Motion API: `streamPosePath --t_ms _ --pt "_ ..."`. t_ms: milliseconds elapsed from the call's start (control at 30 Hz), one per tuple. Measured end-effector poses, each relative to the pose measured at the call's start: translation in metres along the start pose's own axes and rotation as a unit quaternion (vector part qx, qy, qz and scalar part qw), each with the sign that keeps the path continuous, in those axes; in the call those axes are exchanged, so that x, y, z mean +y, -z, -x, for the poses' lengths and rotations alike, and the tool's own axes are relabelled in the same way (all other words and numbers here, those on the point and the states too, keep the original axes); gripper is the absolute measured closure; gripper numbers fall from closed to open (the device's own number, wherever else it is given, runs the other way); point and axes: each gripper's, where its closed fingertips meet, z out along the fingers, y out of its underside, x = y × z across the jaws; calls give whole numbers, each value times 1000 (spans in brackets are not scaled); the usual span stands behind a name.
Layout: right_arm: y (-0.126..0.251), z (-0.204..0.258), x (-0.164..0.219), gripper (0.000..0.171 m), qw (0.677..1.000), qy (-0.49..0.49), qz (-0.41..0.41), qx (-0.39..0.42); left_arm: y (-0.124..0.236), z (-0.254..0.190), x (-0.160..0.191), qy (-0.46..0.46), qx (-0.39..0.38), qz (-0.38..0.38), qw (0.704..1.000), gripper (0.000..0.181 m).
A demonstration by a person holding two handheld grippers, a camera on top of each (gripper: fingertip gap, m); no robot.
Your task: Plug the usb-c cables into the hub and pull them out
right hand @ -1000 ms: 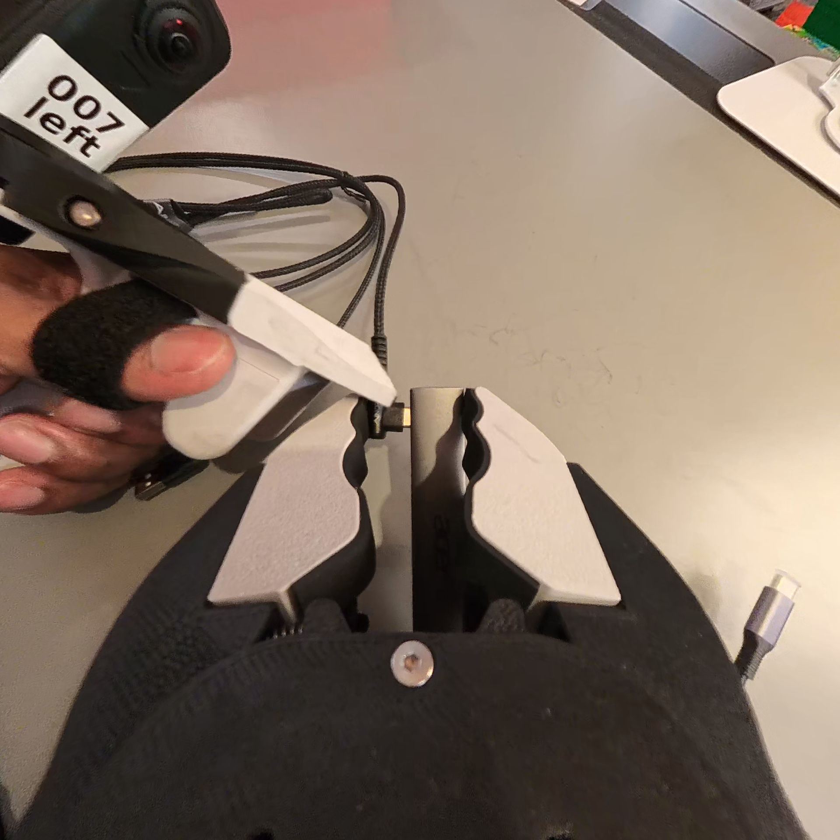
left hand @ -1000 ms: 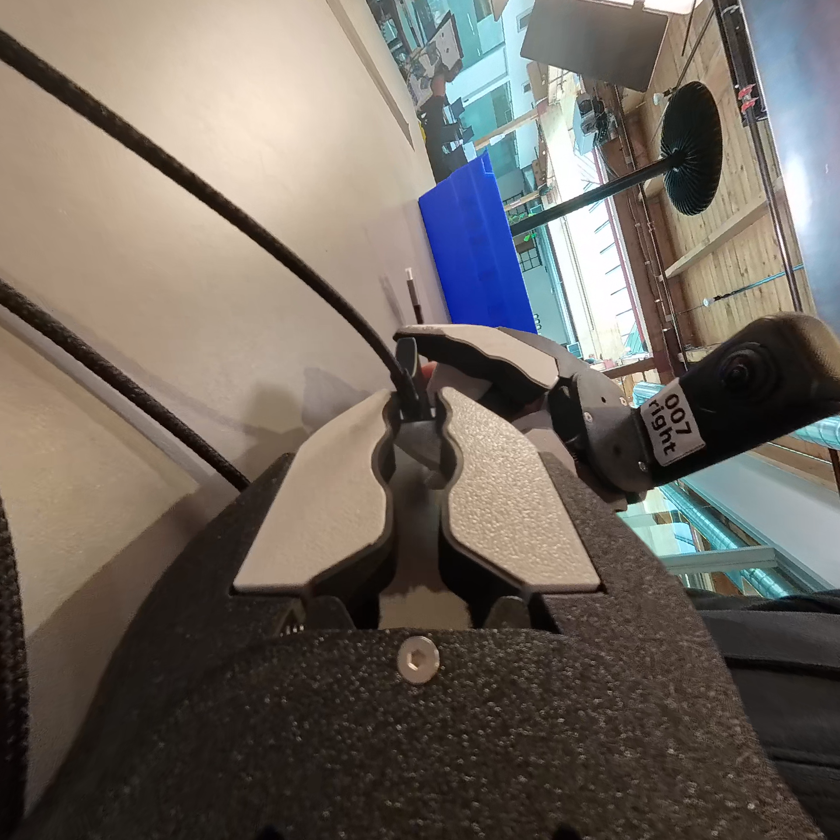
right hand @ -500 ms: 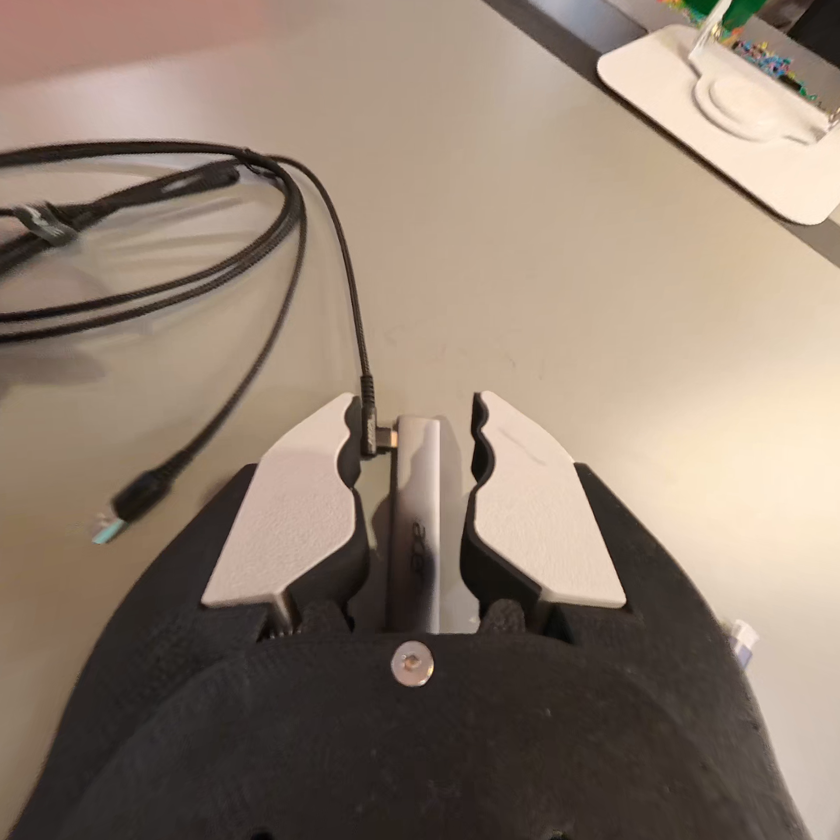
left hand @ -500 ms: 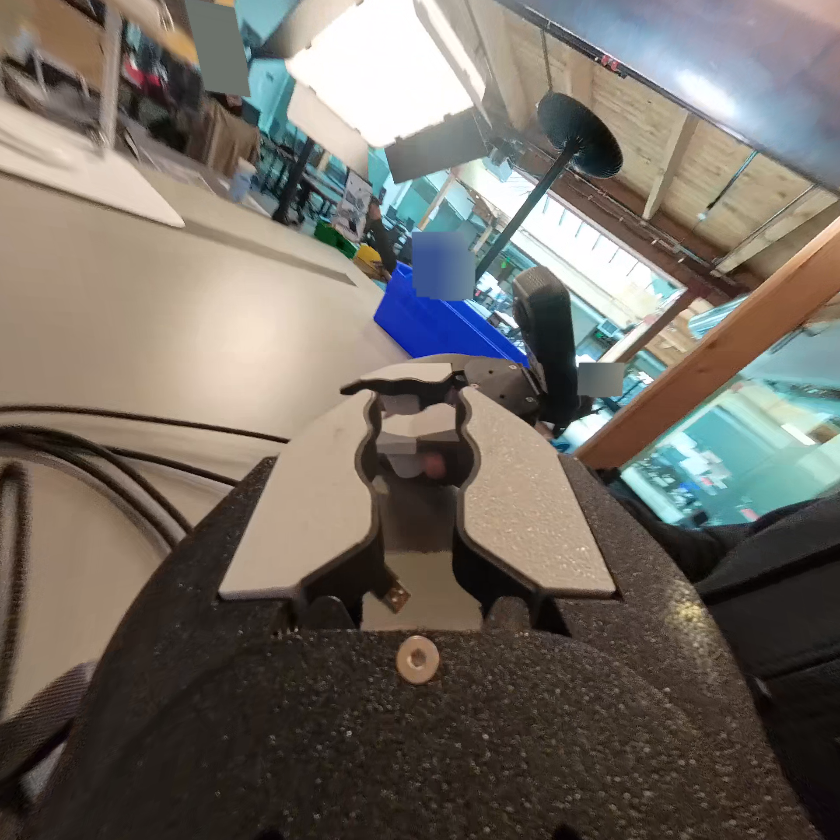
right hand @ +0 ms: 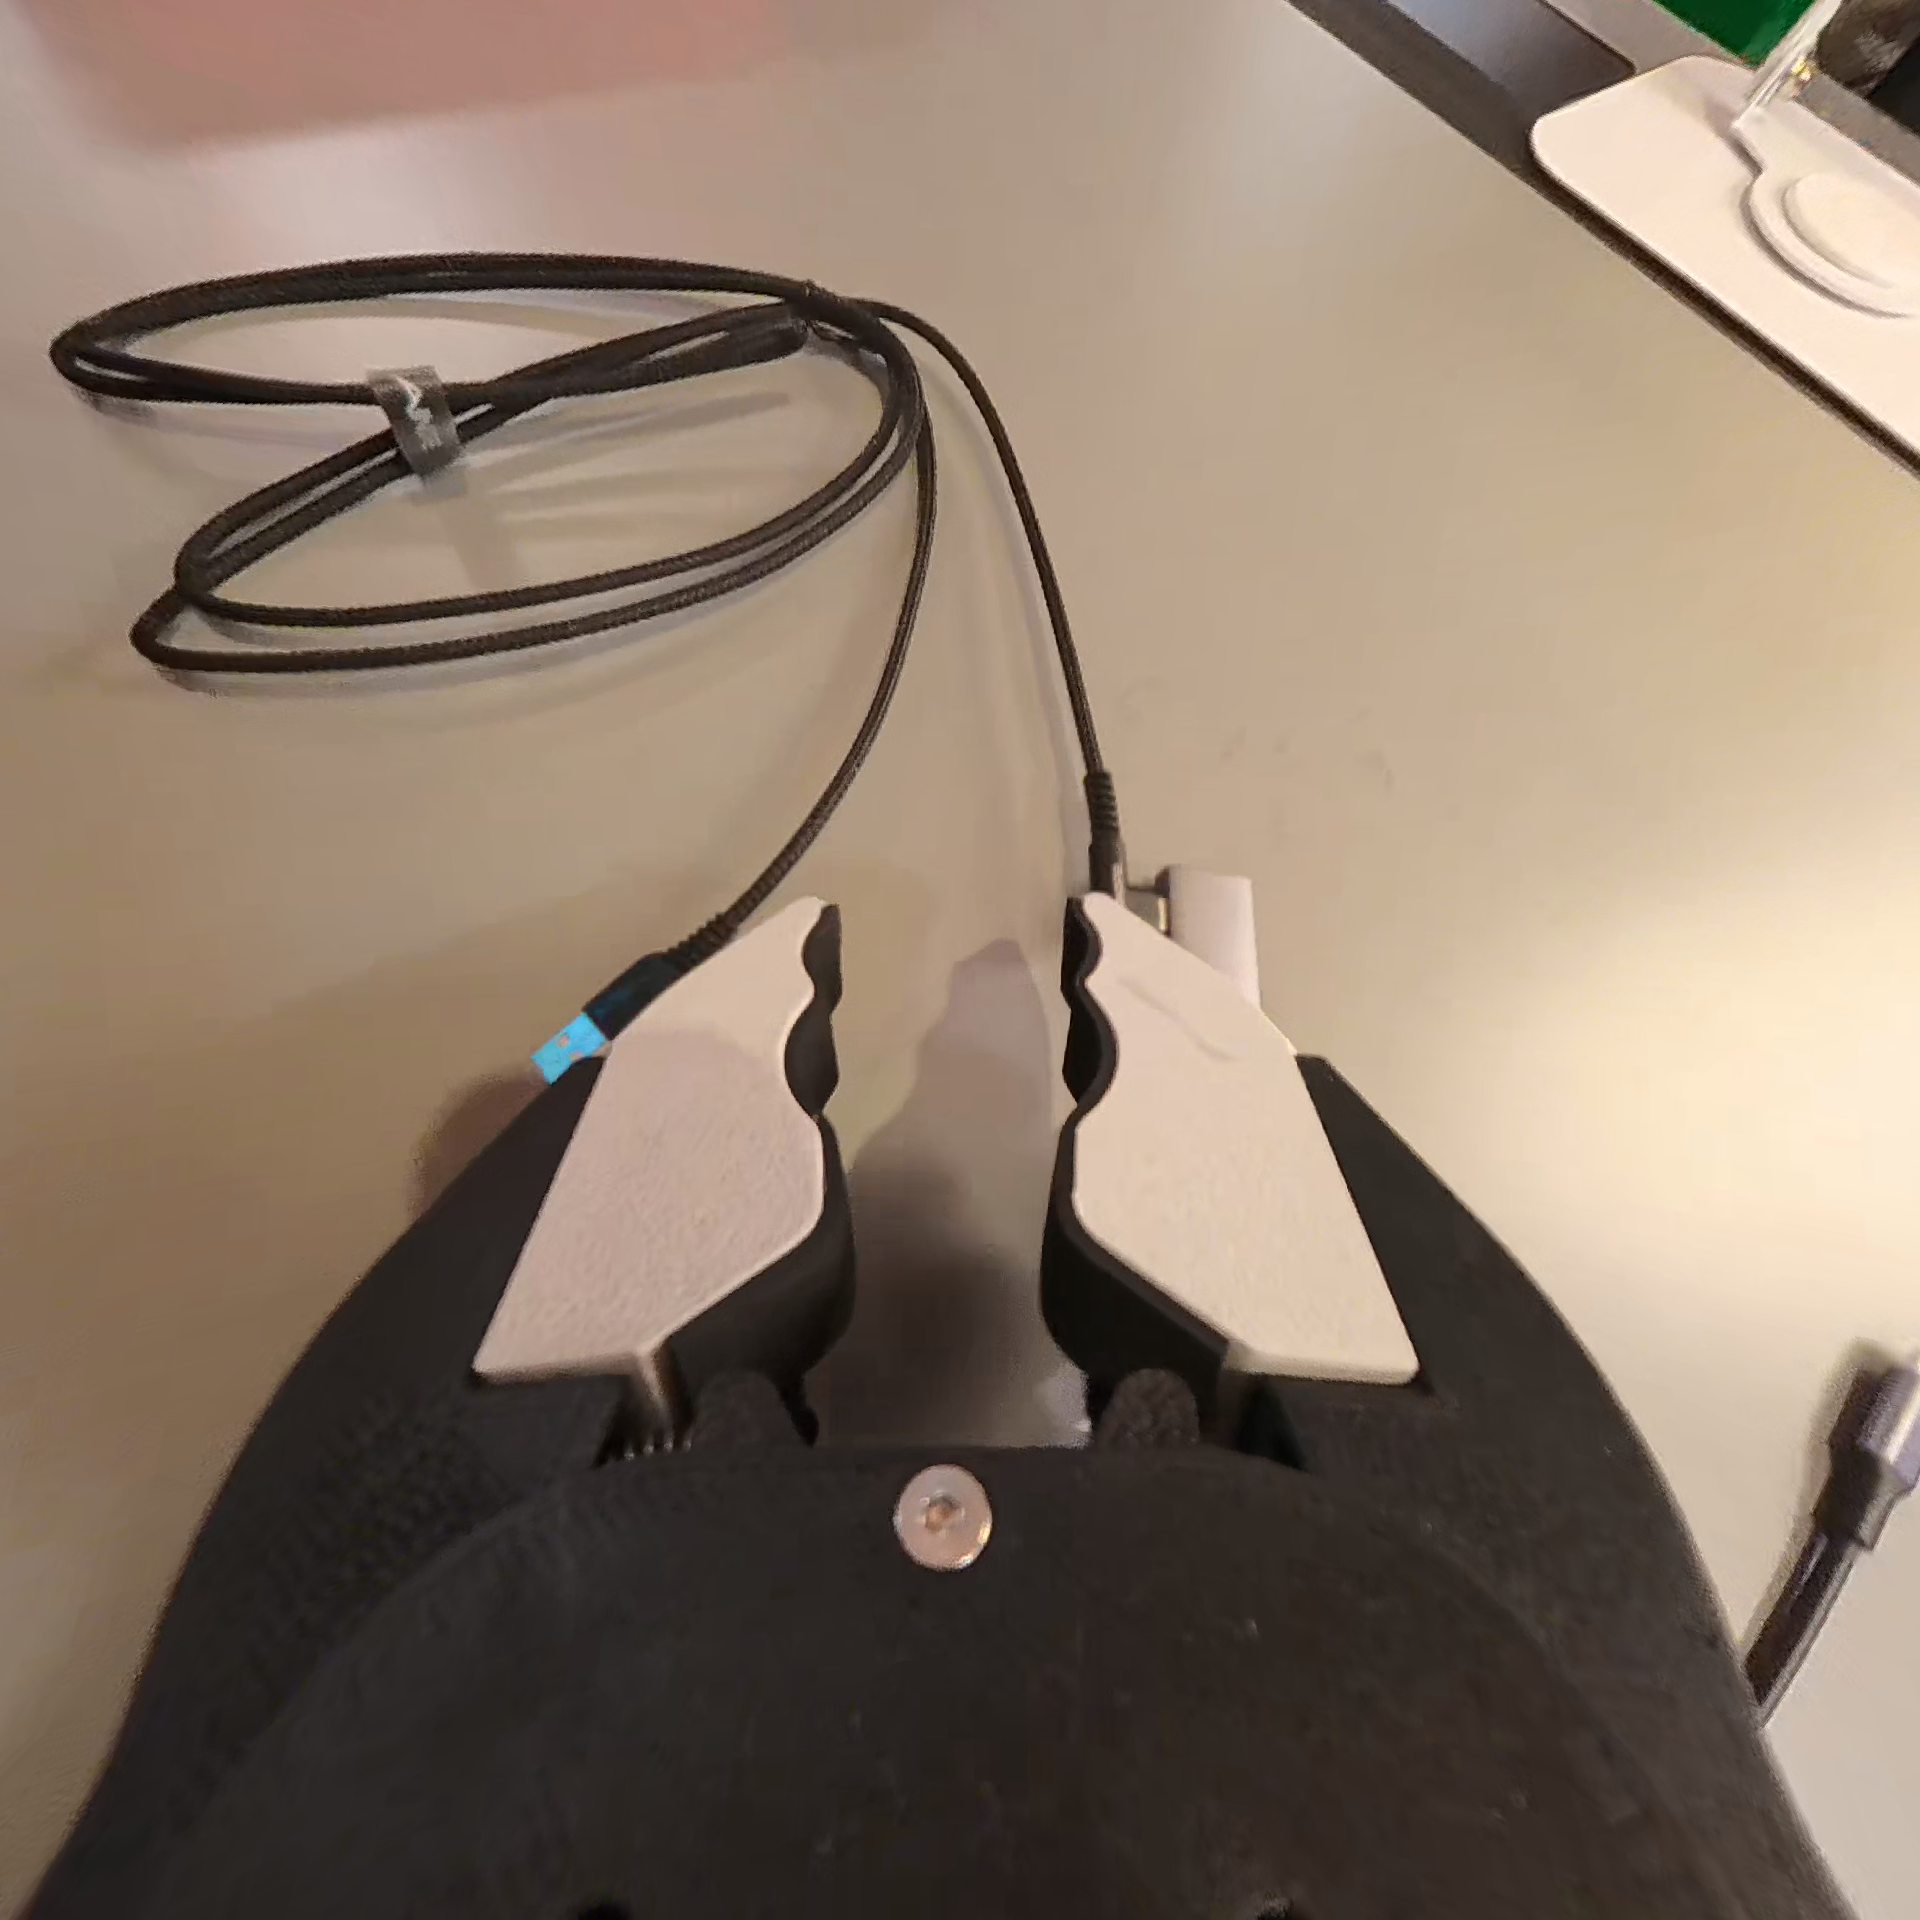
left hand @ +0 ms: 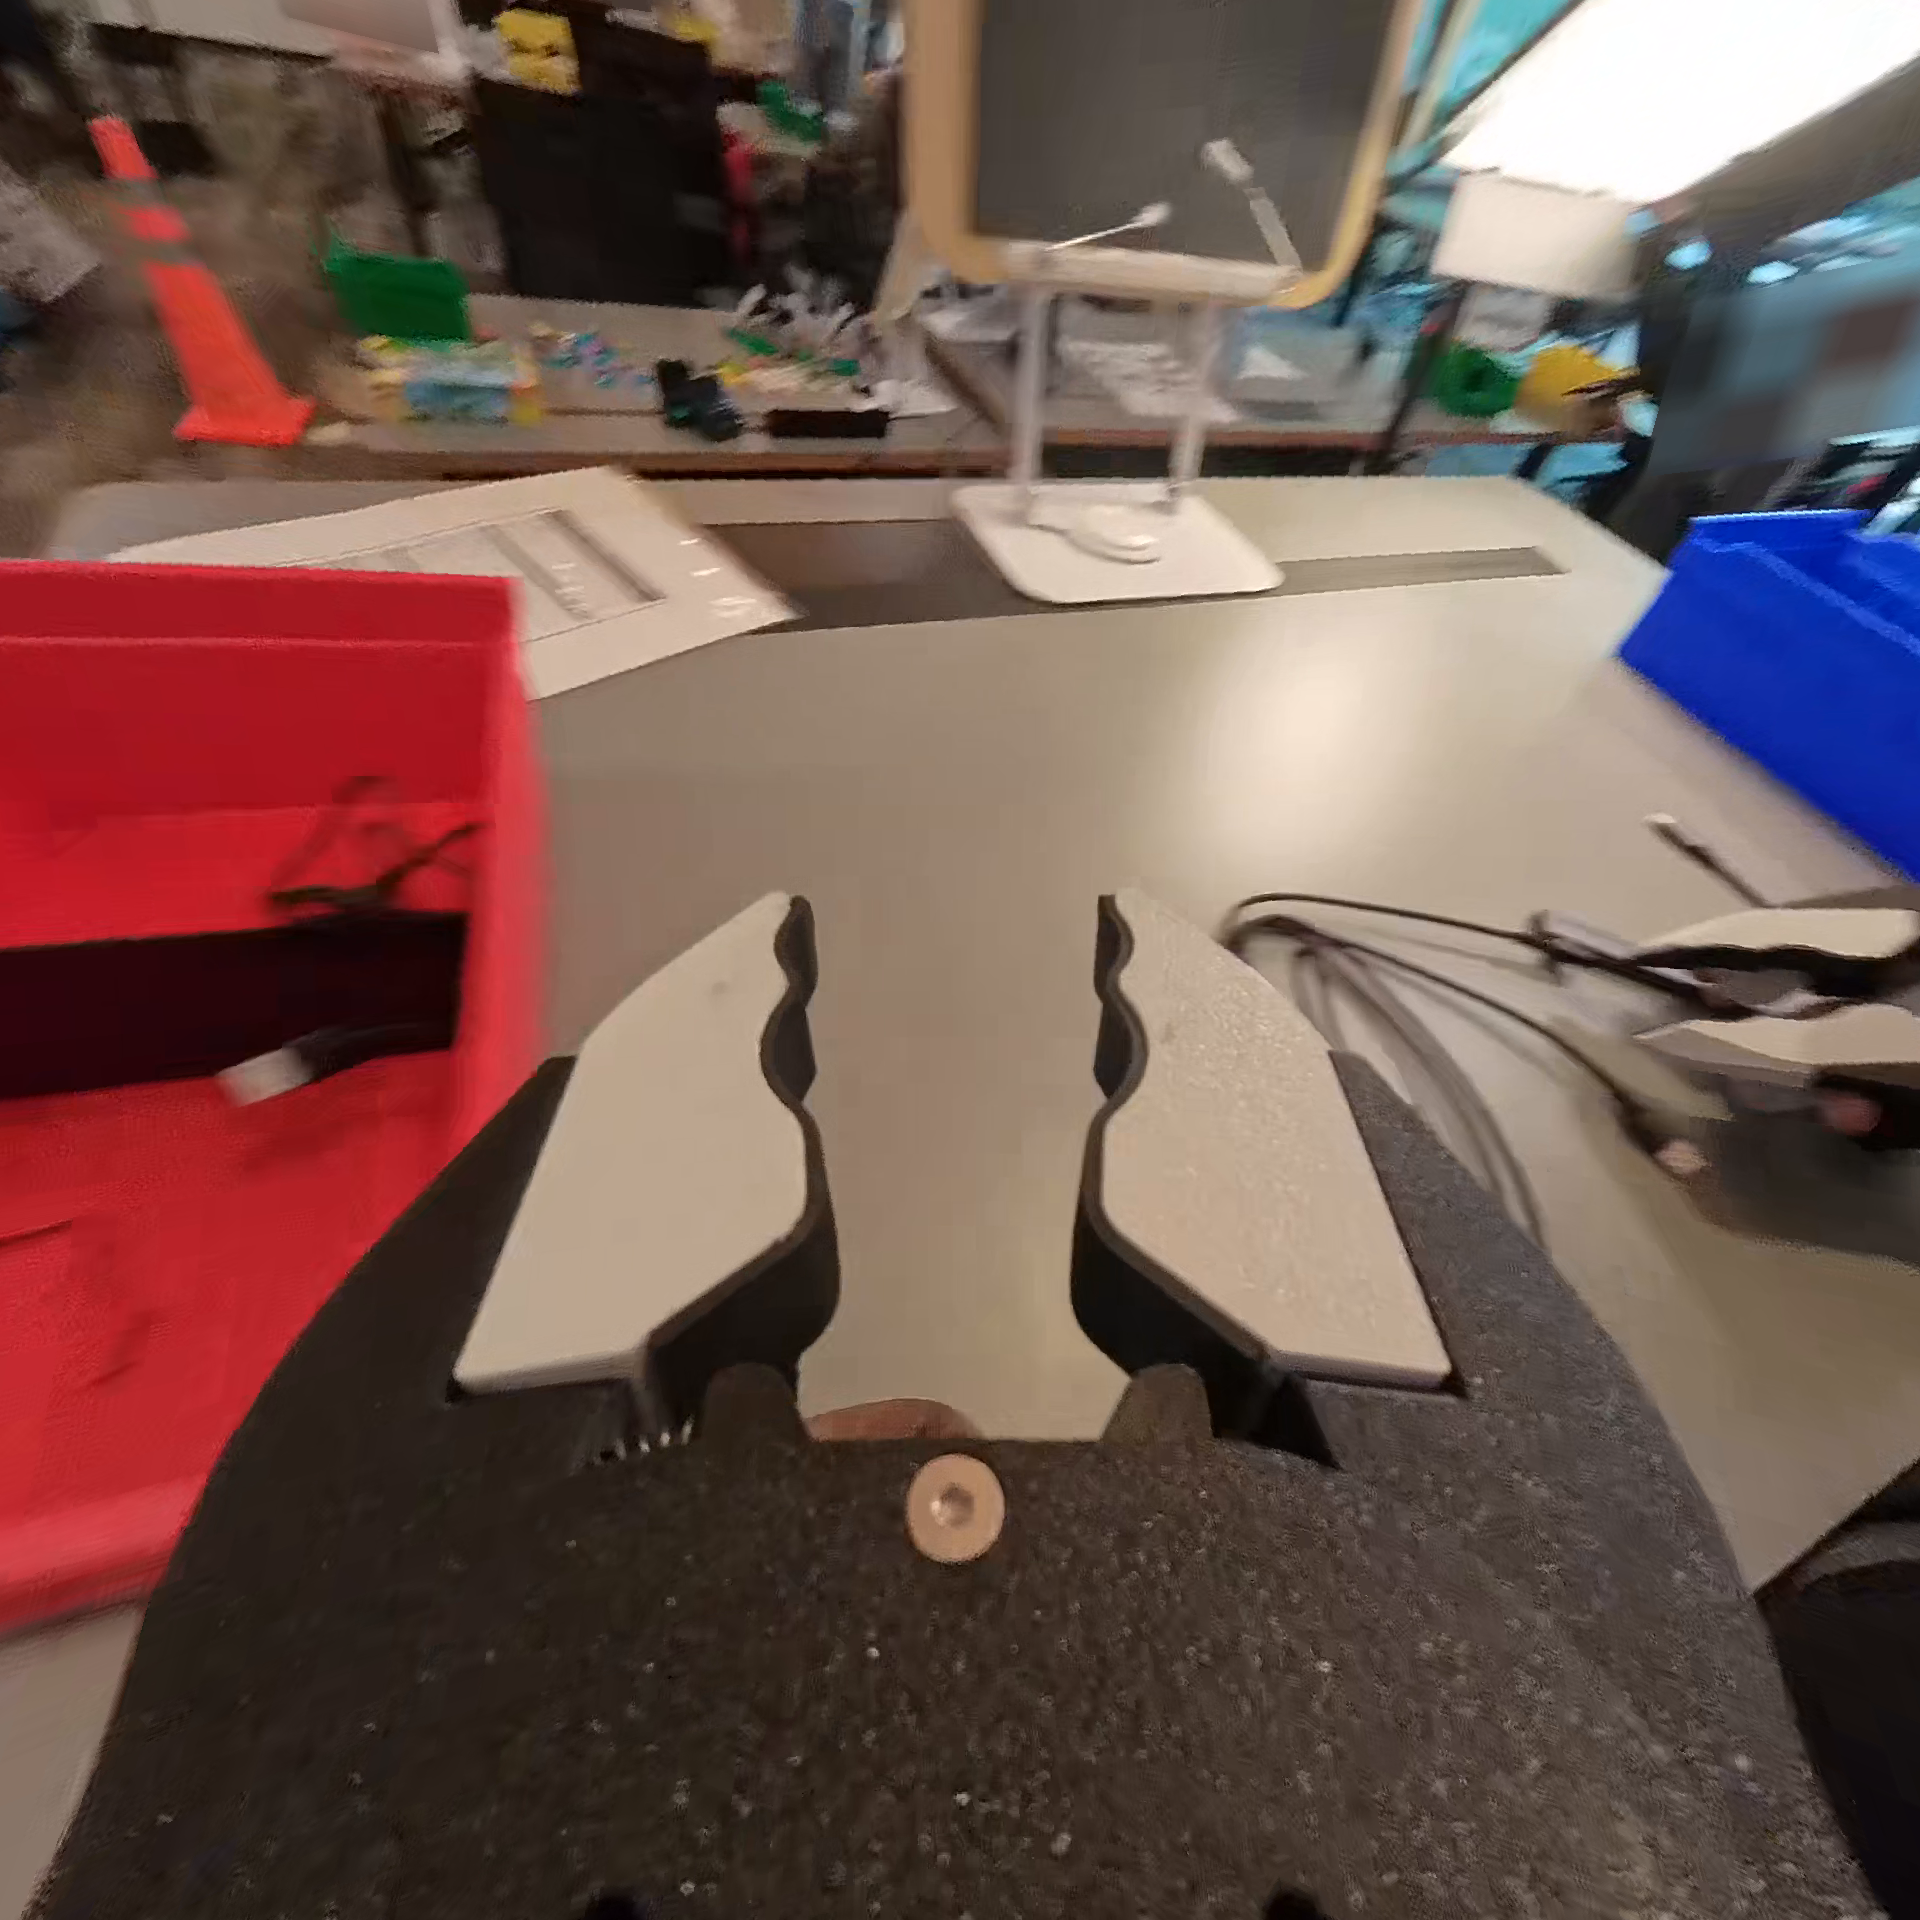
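Observation:
My right gripper (right hand: 951,935) is open and empty, low over the grey table (right hand: 1455,623). The silver hub (right hand: 1210,914) lies on the table just beyond its right finger. A black braided cable's angled plug (right hand: 1117,857) sits in the hub's side. The cable runs back to a loose coil (right hand: 468,468), and its blue-tipped other end (right hand: 582,1029) lies by the left finger. My left gripper (left hand: 951,925) is open and empty above the table. The right gripper (left hand: 1662,987) and the cable coil (left hand: 1403,997) show at the right of the left wrist view.
A red bin (left hand: 260,831) with cables in it stands close on the left, and a blue bin (left hand: 1787,644) at the right. A white stand base (left hand: 1122,561) and a paper sheet (left hand: 582,582) lie at the back. A grey cable plug (right hand: 1870,1455) lies at the right. There is about 40 centimeters between the tips of the two grippers. From my right tips it is roughly 4 centimeters to the silver hub (right hand: 1210,914); from my left, 40 centimeters. My left wrist view (left hand: 1558,927) looks at it from another angle. The loose coil (right hand: 468,468) is closer to my right gripper, around 15 centimeters from its tips; the left tips are 25 centimeters off.
My right gripper has opened and let go of the hub, which now lies on the table with the cable in it. My left gripper released the plug, opened and swung away to face across the table.

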Motion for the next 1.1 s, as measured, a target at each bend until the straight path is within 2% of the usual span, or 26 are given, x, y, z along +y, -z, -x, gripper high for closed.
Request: streamPosePath --t_ms 100,167,200,267,400,533,633,767,833,900,967,1100 --pt "3 -2 4 133 1000 3 6 18 30 81 -7 -8 -81 59 995 129" --pt "1 -2 7 135 999 9 18 27 37 134 0 -24 -124 122 984 129" --pt "-2 -3 9 135 999 13 29 32 34 157 6 -27 -134 157 978 129" --pt "-6 -2 14 134 998 21 55 38 18 182 19 -26 -103 206 973 130" --pt "-8 -4 15 135 997 24 59 46 -29 191 33 -147 -12 240 960 130" --pt "-8 -2 14 138 997 27 58 40 -57 188 43 -302 44 236 923 130" --pt "-8 -2 15 141 997 23 60 40 -68 188 49 -361 65 238 899 131" --pt "-8 -7 15 143 996 15 62 56 -75 178 51 -383 108 239 886 160" --pt "-8 -7 16 144 996 15 62 58 -75 177 48 -399 115 244 876 168" --pt "-8 -7 16 144 996 15 62 58 -74 177 37 -406 105 240 875 174" --pt "-8 -7 15 144 996 16 62 59 -71 171 12 -403 97 203 887 175" --pt "-8 -8 16 145 996 13 63 57 -55 155 -61 -408 44 102 906 175"
